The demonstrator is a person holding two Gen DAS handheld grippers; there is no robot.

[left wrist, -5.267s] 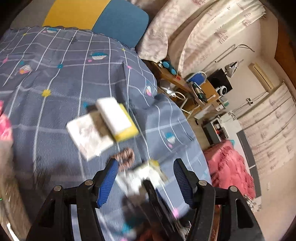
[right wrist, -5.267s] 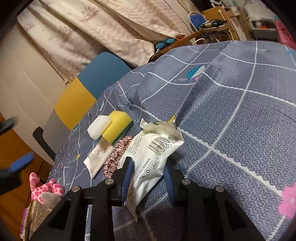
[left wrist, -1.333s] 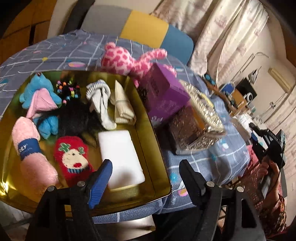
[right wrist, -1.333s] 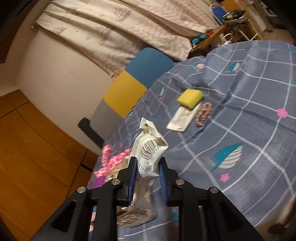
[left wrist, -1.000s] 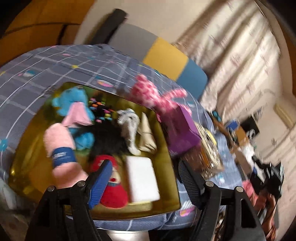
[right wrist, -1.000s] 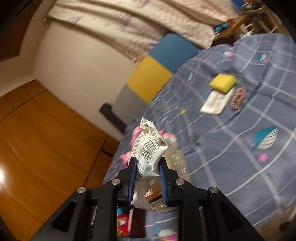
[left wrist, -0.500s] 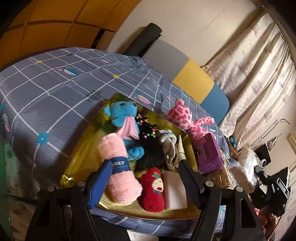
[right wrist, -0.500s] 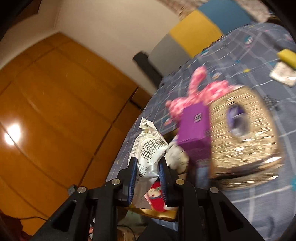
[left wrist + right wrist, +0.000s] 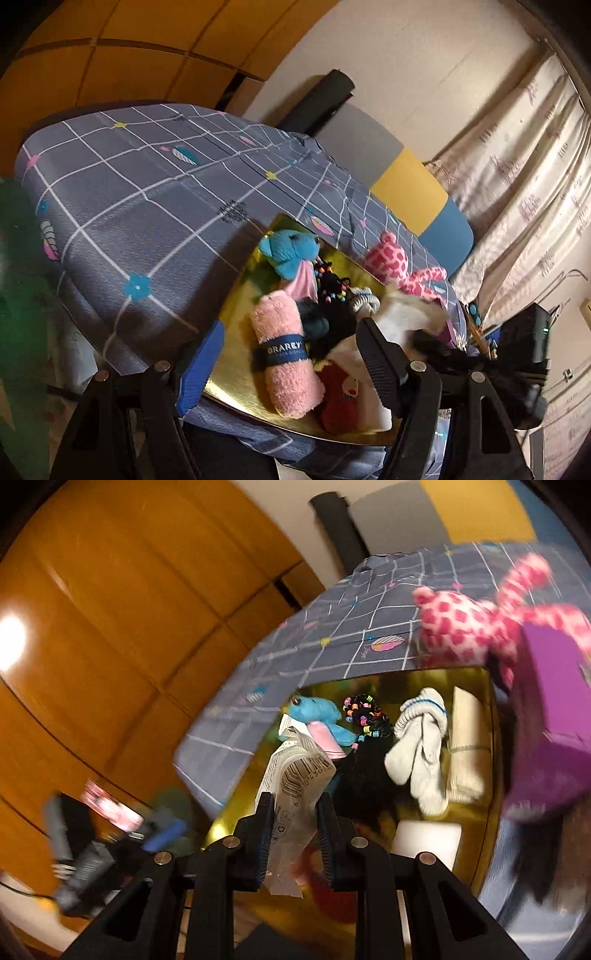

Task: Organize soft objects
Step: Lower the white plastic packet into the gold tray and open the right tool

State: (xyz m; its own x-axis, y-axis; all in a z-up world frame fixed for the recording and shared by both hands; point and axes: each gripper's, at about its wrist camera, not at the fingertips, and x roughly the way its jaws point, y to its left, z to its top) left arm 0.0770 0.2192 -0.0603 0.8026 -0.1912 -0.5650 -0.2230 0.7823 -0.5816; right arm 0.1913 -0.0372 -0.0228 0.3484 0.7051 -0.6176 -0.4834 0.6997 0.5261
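The right tongs point(image 9: 293, 827) are closed narrow on a crinkled white plastic packet point(image 9: 295, 775) with a barcode, and the packet hangs just above the near part of the gold tray point(image 9: 491, 775). The left tongs point(image 9: 288, 354) stand wide open and hold nothing; they hover at the near edge of the same tray.

The step in hand looks like putting the packet into the tray with the other soft things. To do it well, I would bring the packet down over a free spot of the shiny floor, near the white sponge block point(image 9: 424, 840), and open the pads only when its lower end is touching. The film is thin and light, so if it is released high it may slide or fall over the low rim. The left tongs should keep away from the path.

The tray is metallic and mirror-like with a low wall. Inside lie a fluffy blue bear point(image 9: 317, 712), a rolled pink towel point(image 9: 284, 354) with a dark band, knitted white socks point(image 9: 421, 746), a black hair tie with coloured beads point(image 9: 365, 712) and a red plush piece point(image 9: 338, 395). A pink spotted plush point(image 9: 472, 627) and a purple box point(image 9: 554, 686) stand just beside the tray on the checked cloth of the table point(image 9: 147, 206)
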